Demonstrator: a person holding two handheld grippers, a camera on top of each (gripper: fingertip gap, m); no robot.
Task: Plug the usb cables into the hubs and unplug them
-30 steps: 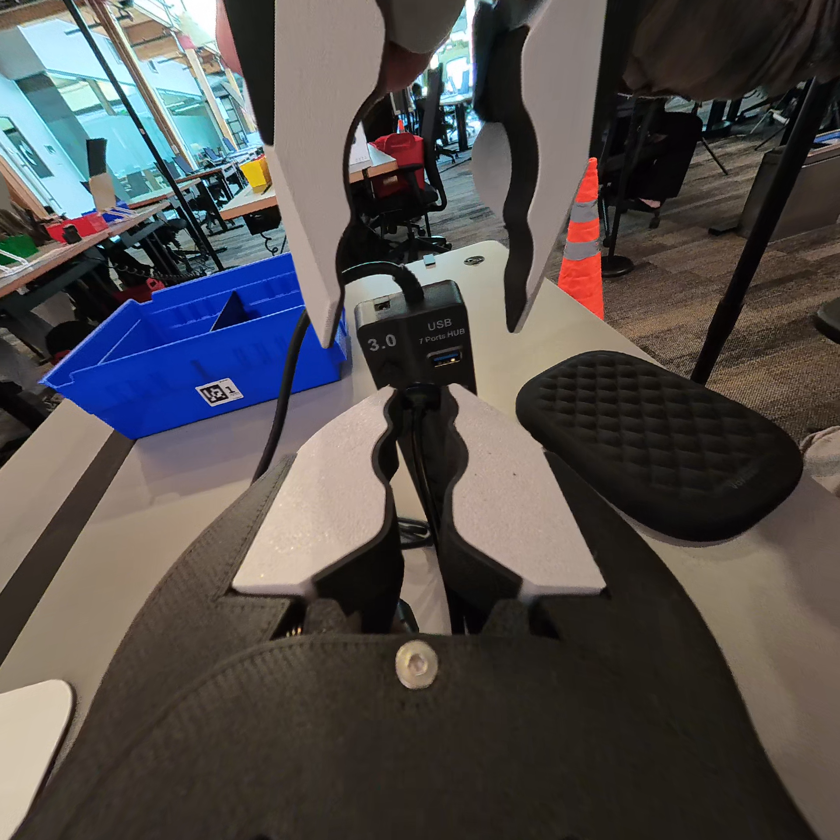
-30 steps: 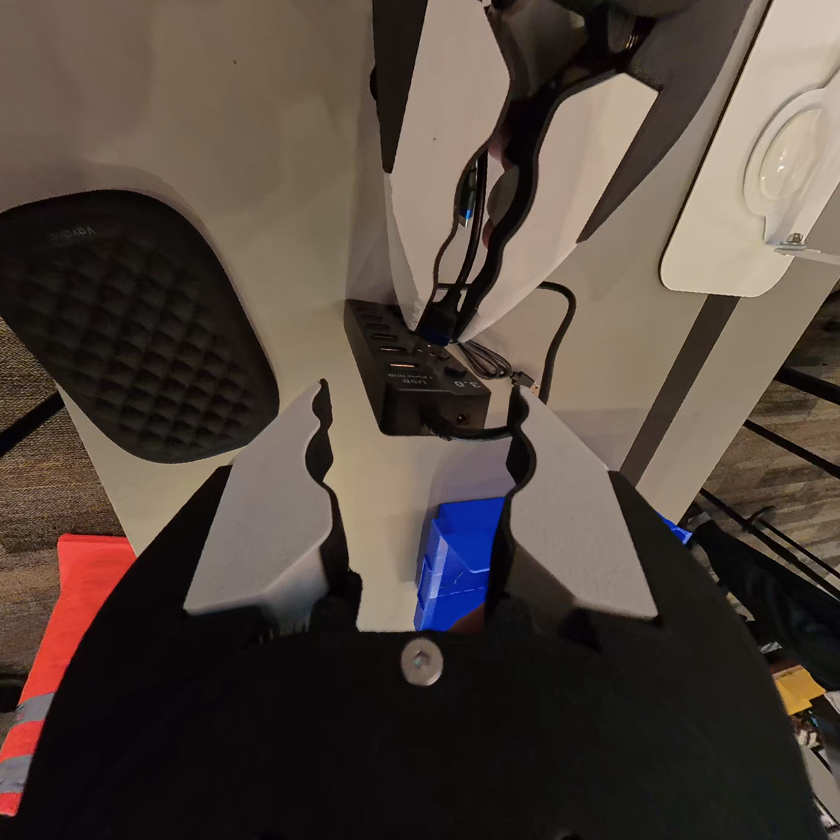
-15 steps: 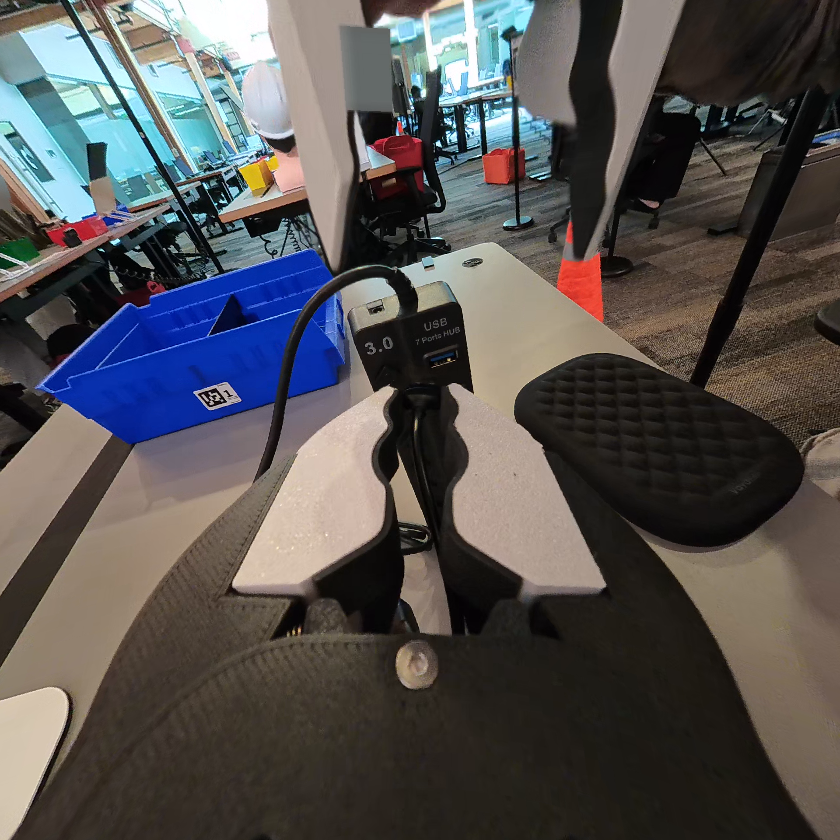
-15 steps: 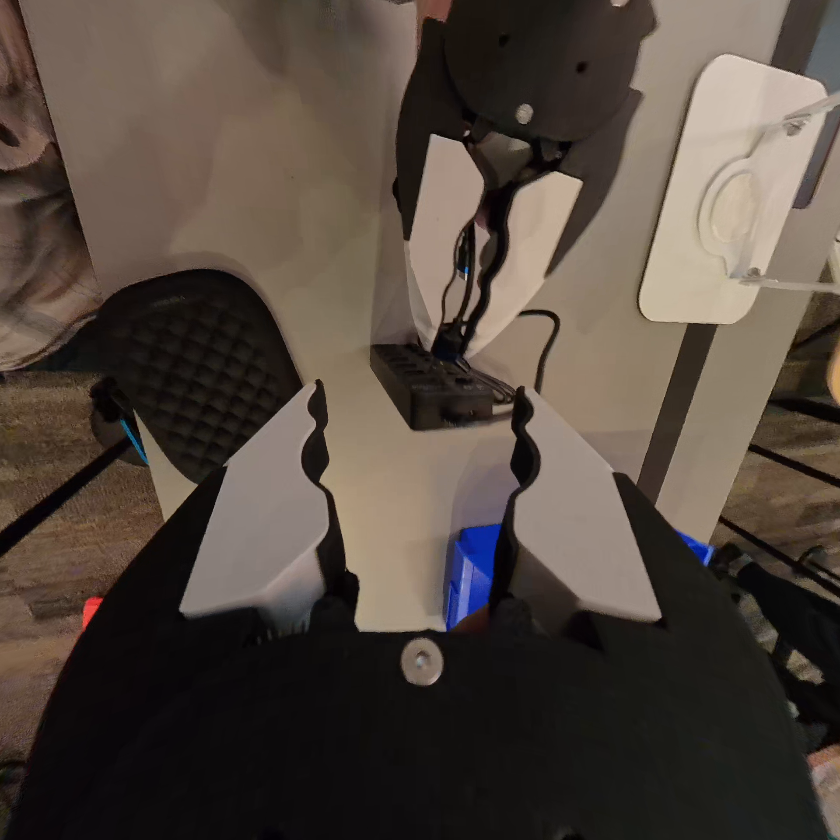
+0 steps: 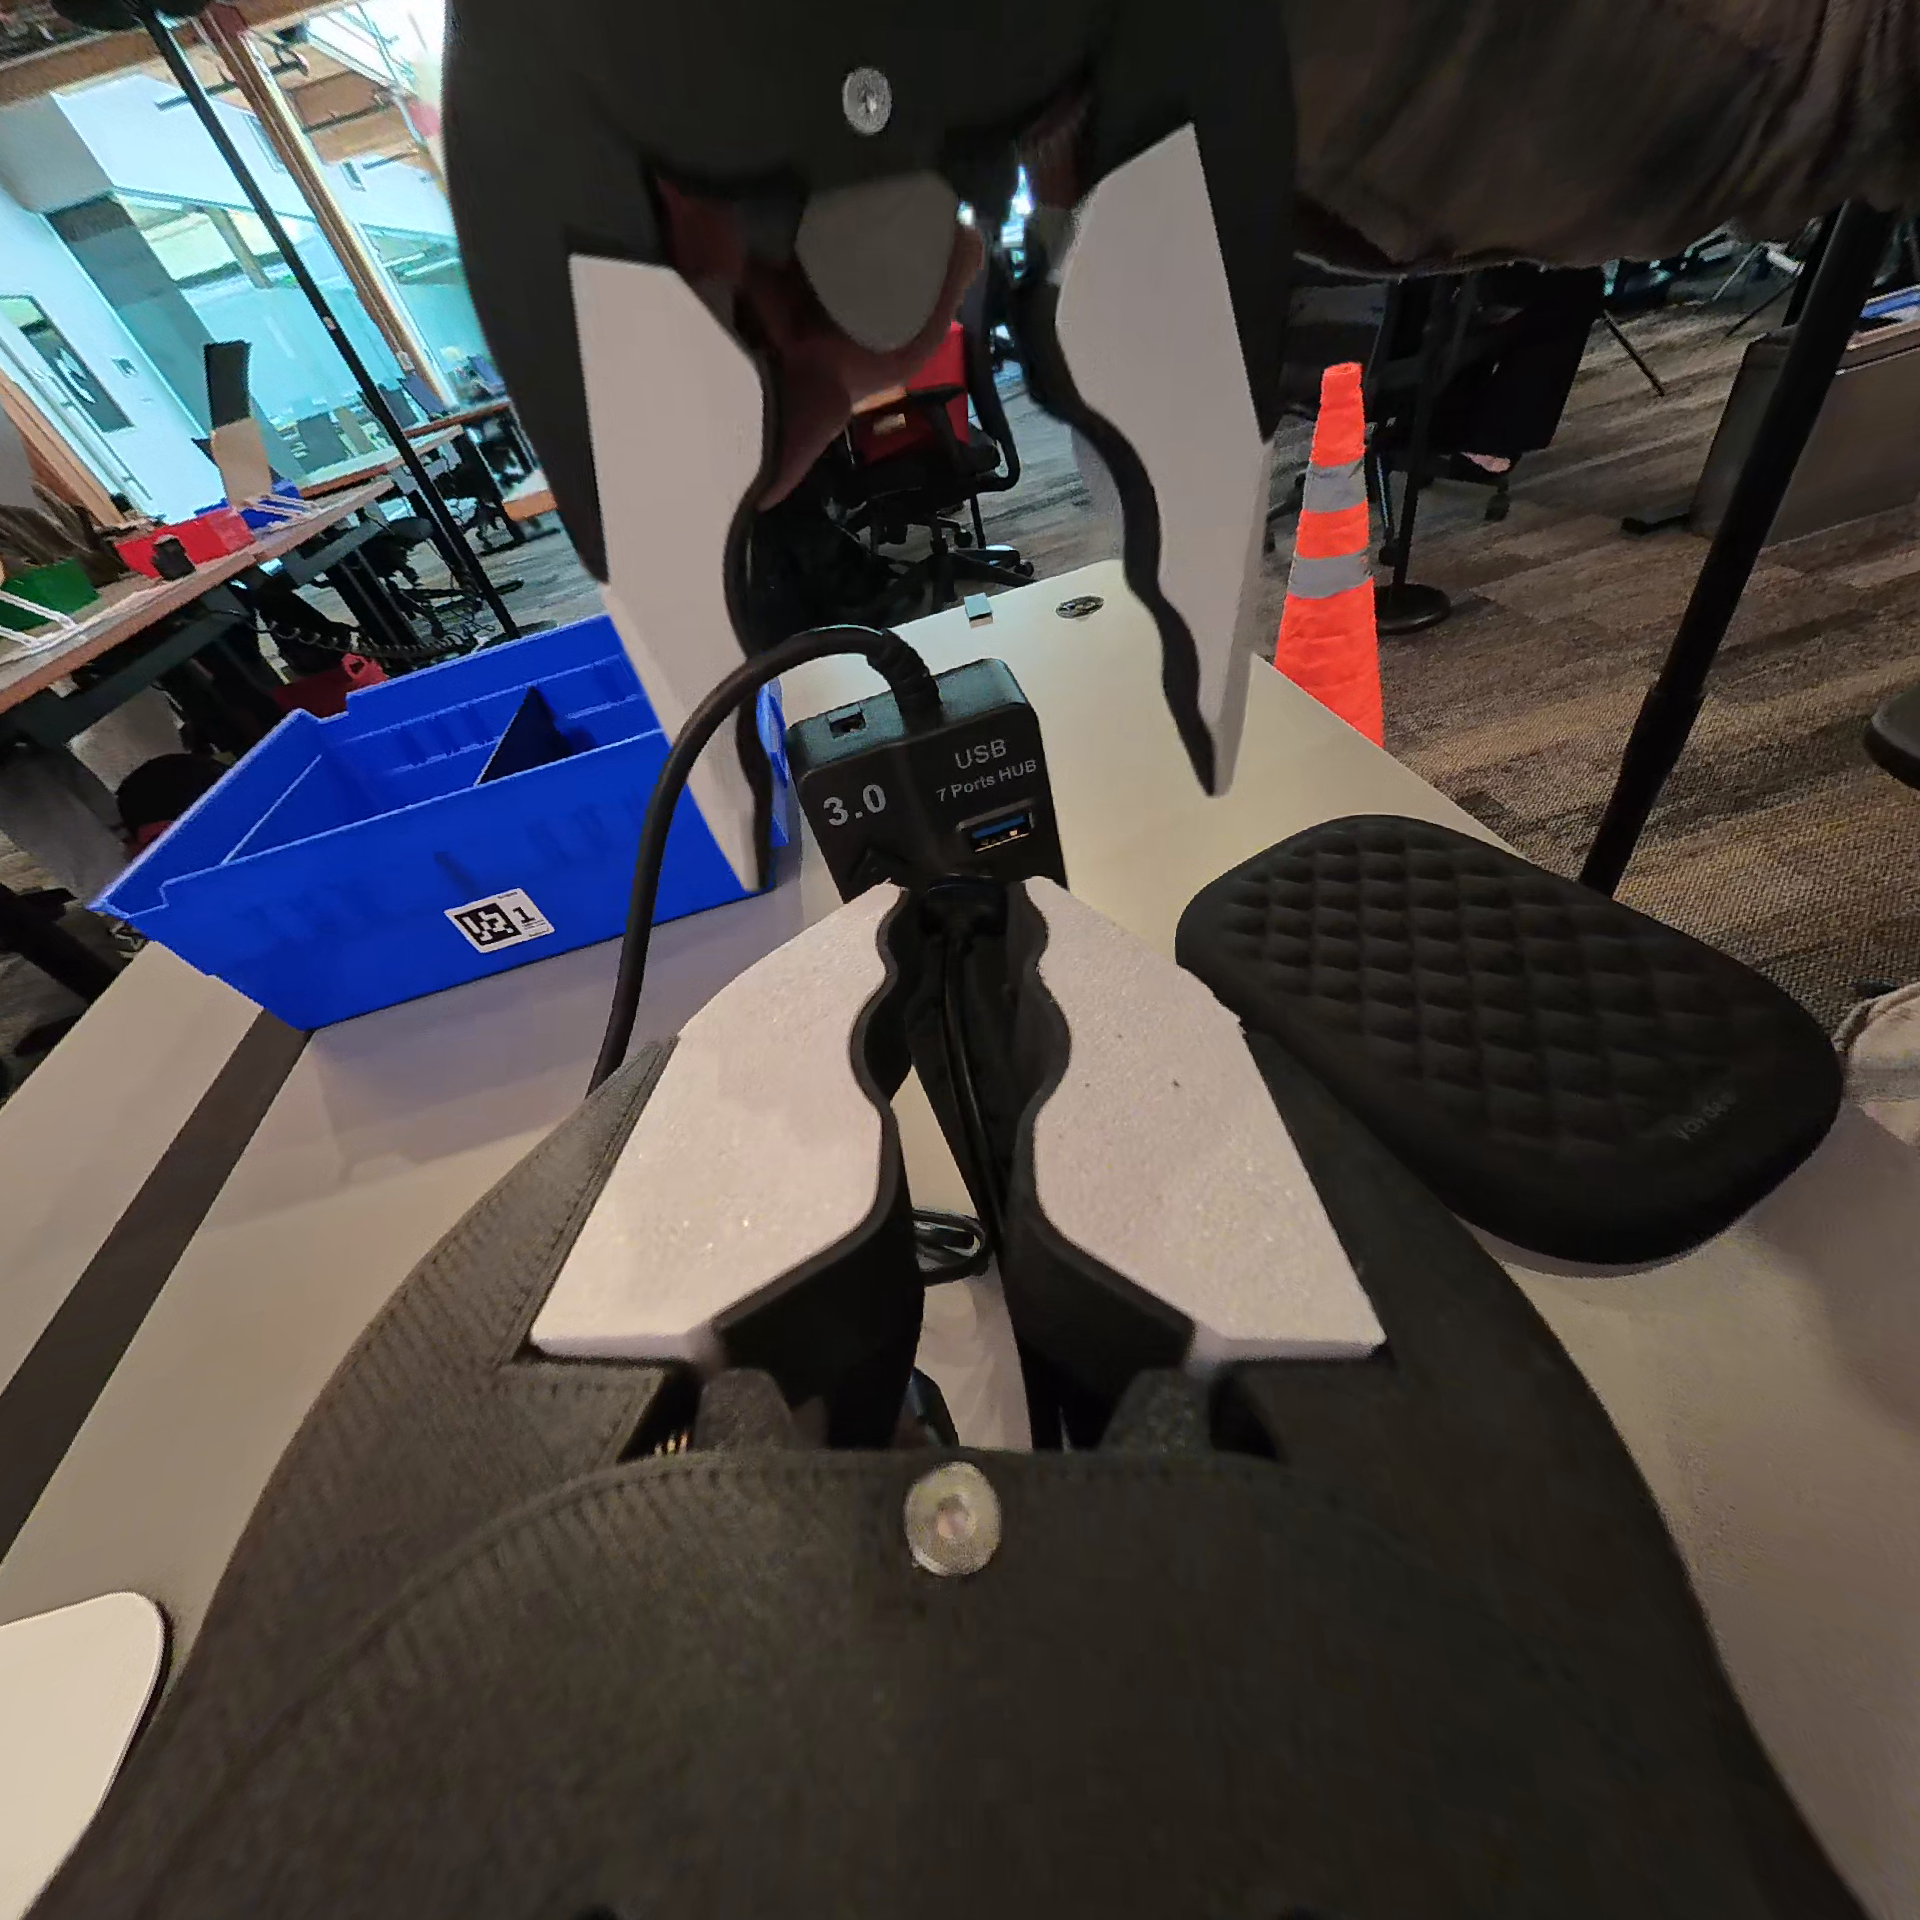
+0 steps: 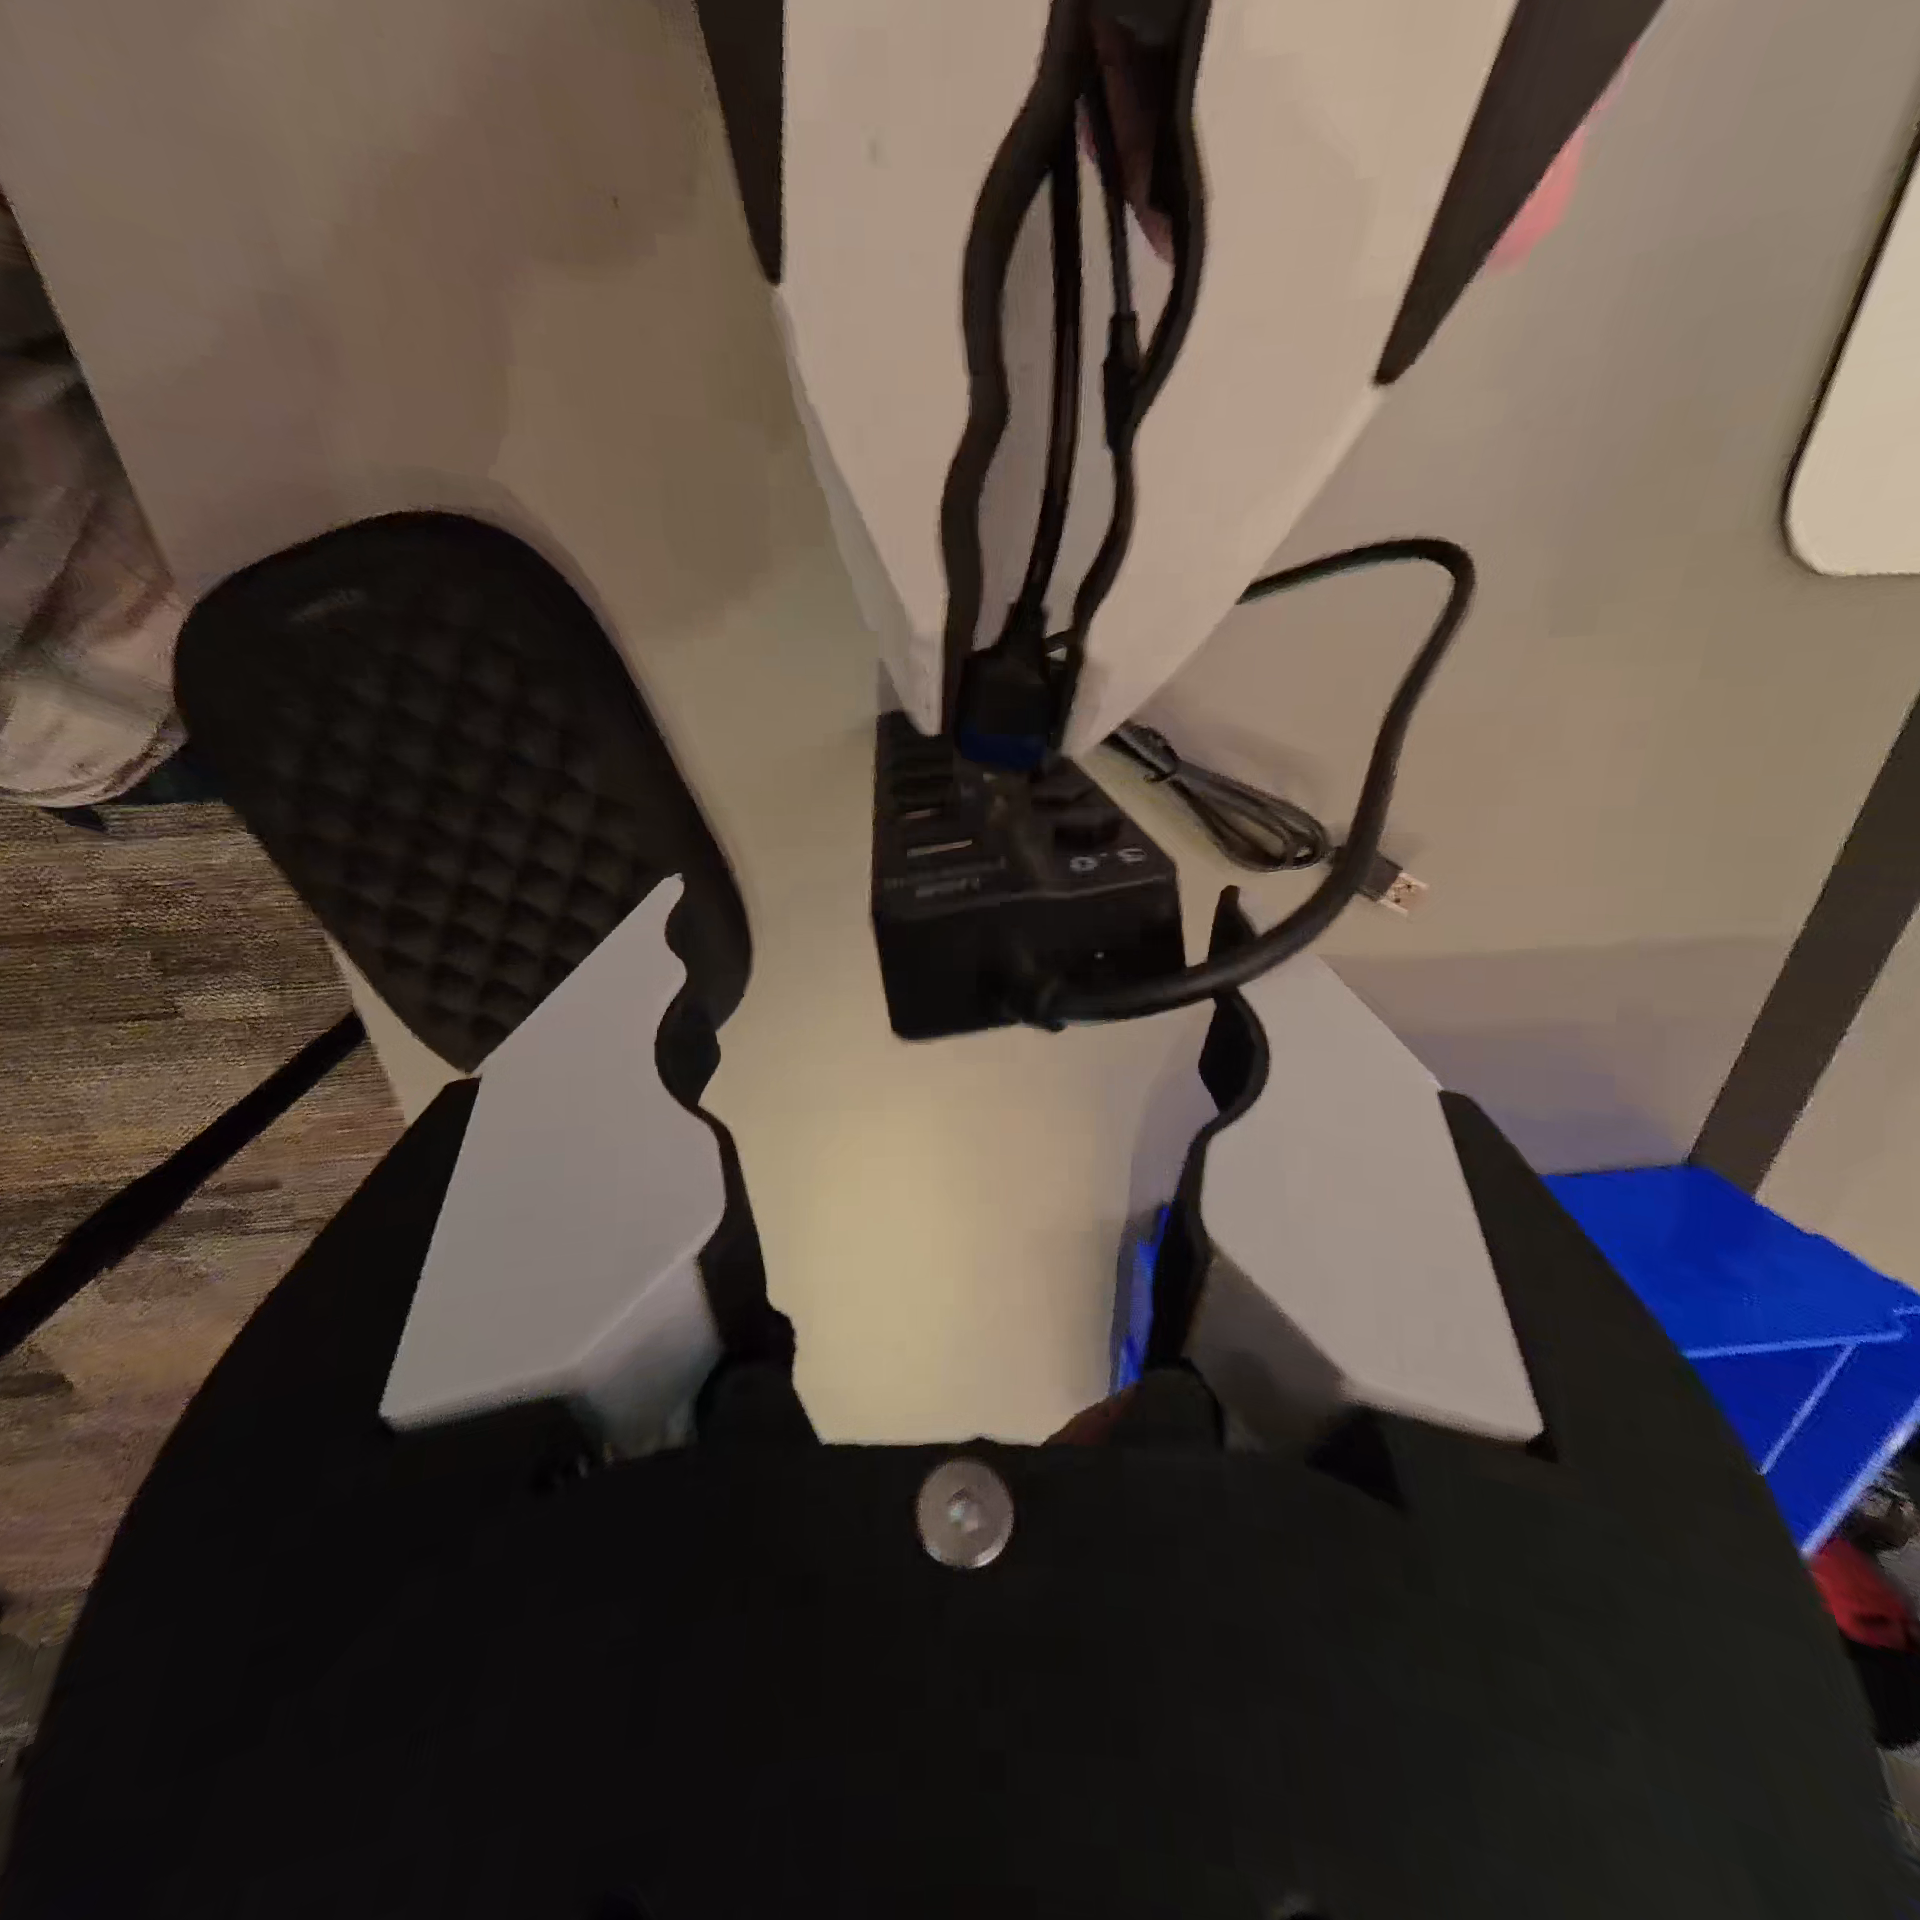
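1. Left hand-held gripper (image 5: 961, 904) of mine sits at the centre of the left wrist view, its fingers clenched on the plug of a black usb cable (image 5: 961, 1049), which runs back between them.
2. In the right wrist view that plug (image 6: 1003, 717) shows a blue collar and stands on top of the black usb hub (image 6: 1023, 883), at one of its ports; whether it is fully seated I cannot tell.
3. Right hand-held gripper (image 6: 951, 914) of mine is released, its fingers spread wide and holding nothing, one on each side of the hub's near end, in the middle of its view.
4. From the left wrist view, the right hand-held gripper (image 5: 977, 821) hangs down from the top centre, straddling the hub's far end.
5. A thicker black lead (image 5: 665, 831) leaves the hub's end and curves left.
6. On the pale surface (image 5: 312, 1132) lie a black quilted pad (image 5: 1507, 1039) at centre right and a blue bin (image 5: 416, 831) at centre left.
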